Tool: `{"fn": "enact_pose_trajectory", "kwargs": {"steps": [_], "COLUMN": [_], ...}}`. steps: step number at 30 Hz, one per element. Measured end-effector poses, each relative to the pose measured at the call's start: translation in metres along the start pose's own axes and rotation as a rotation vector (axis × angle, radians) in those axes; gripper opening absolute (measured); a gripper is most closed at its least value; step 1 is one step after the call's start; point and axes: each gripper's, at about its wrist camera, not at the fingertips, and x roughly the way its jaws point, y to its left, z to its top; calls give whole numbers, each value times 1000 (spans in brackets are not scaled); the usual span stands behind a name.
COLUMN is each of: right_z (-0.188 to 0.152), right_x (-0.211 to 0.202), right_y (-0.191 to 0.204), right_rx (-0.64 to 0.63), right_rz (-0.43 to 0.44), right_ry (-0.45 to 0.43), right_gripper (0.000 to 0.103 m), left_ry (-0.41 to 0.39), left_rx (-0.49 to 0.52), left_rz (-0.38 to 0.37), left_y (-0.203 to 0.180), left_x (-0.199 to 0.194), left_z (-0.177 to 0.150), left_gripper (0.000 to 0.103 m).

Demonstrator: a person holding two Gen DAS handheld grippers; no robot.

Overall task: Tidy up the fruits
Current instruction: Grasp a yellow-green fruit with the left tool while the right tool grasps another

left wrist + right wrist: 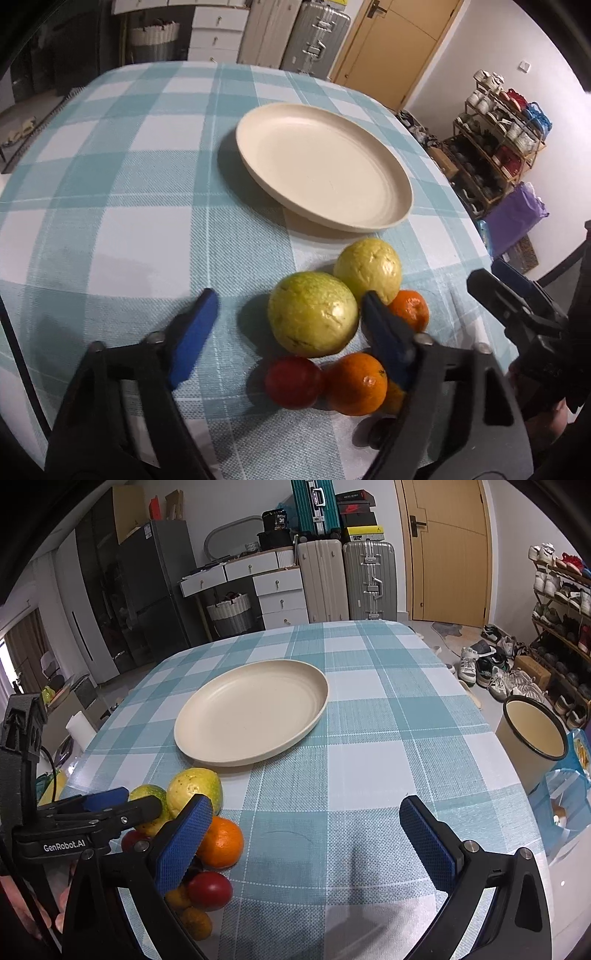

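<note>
A heap of fruit lies on the checked tablecloth, near the empty cream plate [325,166] [251,712]. It holds two yellow-green guavas [312,317] [369,267], an orange [354,382], a smaller orange [410,308] and a red fruit [293,380]. My left gripper [290,299] straddles the nearer guava. Its right pad is at the guava's side and its left pad stands well clear, so the jaws are open. My right gripper [306,805] is open over bare cloth to the right of the heap, with the orange [221,842] just beyond its left finger.
A cream pot with a dark rim [532,734] stands just past the table's right edge. Behind the table are suitcases [347,583], white drawers and a door; a shoe rack [561,627] lines the right wall. The cloth around the plate is bare.
</note>
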Motion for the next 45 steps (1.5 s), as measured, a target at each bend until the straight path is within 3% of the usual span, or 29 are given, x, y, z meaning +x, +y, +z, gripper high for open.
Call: {"fn": "enact_pose_trajectory", "kwargs": {"steps": [3,6,8,23,37,45], "right_z": [0,0,-1,1,10,15], "right_x": [2,2,2,1,25,46], "right_y": [-1,0,0,-1,19,40], "right_rx": [-1,2,1,24,70,46], "right_rz": [-2,0,0,14,228,266], "right_ry": [3,4,5,6,111,168], "right_gripper": [103,103,103,103,103,103], "left_ry": [12,19,14,-47,-99,-101], "left_rx": [1,6,4,-17,-60,-81], "left_rz": [-25,-24,-55,-80,-53,-59], "left_y": [0,-1,0,10,42,56], "left_x": [3,4,4,-18,-47,-50], "left_z": [-1,-2,-1,2,4,3], "left_gripper": [59,57,47,47,47,47]}}
